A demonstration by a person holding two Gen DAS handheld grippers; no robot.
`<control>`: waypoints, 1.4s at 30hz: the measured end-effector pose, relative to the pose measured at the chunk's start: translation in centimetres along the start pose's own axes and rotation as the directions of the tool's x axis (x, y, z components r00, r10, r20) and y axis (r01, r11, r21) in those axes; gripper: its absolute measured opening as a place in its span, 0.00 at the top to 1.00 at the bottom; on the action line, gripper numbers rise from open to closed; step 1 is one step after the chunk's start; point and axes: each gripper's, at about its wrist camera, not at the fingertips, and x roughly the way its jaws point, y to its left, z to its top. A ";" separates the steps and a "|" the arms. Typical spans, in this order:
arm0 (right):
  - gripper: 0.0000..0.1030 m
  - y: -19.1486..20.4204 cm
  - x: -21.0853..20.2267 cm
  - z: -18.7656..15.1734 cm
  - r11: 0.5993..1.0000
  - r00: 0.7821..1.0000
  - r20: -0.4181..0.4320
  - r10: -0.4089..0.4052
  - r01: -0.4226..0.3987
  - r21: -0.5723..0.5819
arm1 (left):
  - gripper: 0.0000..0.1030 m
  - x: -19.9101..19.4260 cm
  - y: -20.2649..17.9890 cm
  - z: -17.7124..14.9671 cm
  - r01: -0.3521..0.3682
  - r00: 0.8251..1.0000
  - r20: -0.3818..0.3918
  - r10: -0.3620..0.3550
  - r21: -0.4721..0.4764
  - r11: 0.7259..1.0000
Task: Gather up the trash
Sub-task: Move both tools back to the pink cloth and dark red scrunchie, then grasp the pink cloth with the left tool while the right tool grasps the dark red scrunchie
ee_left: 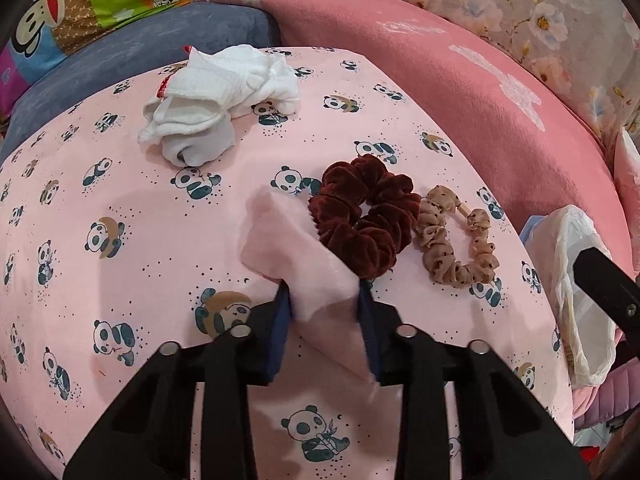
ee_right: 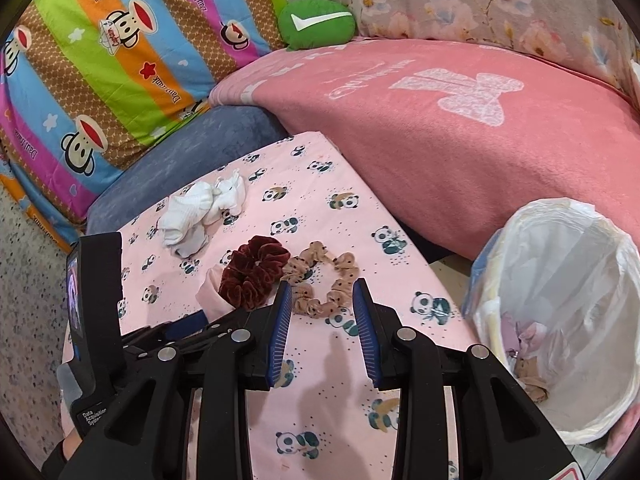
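Left gripper (ee_left: 325,300): nearest the left wrist camera, jaws closed on a pink cloth scrap (ee_left: 296,264) that rises between its pads.
Scrap's position: on the panda-print sheet (ee_left: 120,208), touching the dark red scrunchie (ee_left: 364,216); long axis runs up and away from the gripper.
Right gripper (ee_right: 320,316): jaws apart, nothing between them, poised over the tan scrunchie (ee_right: 320,280).
Bin (ee_right: 560,312): lined with a white bag, off the sheet's right edge, nearer the right gripper.
Likely next move: carry the scrap rightward across the scrunchies to the bin.

bin (ee_left: 580,280) half cut off at frame edge, pink cloth (ee_left: 288,248) hiding scrunchie's (ee_left: 364,220) near rim
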 end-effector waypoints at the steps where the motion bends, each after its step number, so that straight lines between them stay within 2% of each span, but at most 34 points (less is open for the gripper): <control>1: 0.68 0.1 0.3 0.0 1.000 1.000 -0.005 0.004 -0.004 0.000 | 0.90 0.0 0.3 0.0 0.017 1.000 -0.007 -0.017 -0.006 1.000; 6: 0.68 1.4 2.0 0.2 1.000 0.999 -0.034 0.030 -0.030 -0.009 | 0.94 -0.9 1.7 0.2 0.032 0.999 0.005 -0.032 -0.033 0.999; 16: 0.68 4.8 6.5 1.0 0.996 0.990 -0.107 0.087 -0.090 -0.029 | 0.94 -2.5 4.3 1.6 -0.043 0.998 0.046 0.046 -0.062 0.997; 28: 0.68 6.3 10.5 0.4 0.996 0.983 -0.169 0.074 -0.082 -0.040 | 0.94 -2.6 5.6 2.6 -0.072 0.995 0.061 0.076 -0.064 0.995; 34: 0.75 6.0 11.1 0.1 0.995 0.981 -0.175 0.081 -0.090 -0.046 | 0.94 -2.5 5.6 2.5 -0.074 0.996 0.054 0.078 -0.061 0.995; 37: 0.84 6.1 10.6 0.5 0.993 0.980 -0.174 0.096 -0.105 -0.045 | 0.94 -2.8 5.3 2.4 -0.075 0.995 0.056 0.078 -0.058 0.996; 39: 0.88 6.0 10.1 0.6 0.992 0.981 -0.163 0.107 -0.116 -0.043 | 0.94 -3.2 4.9 2.4 -0.074 0.995 0.064 0.077 -0.052 0.996; 42: 0.89 6.3 8.5 0.9 0.991 0.985 -0.125 0.115 -0.123 -0.056 | 0.94 -3.9 4.4 2.4 -0.070 0.994 0.078 0.073 -0.044 0.997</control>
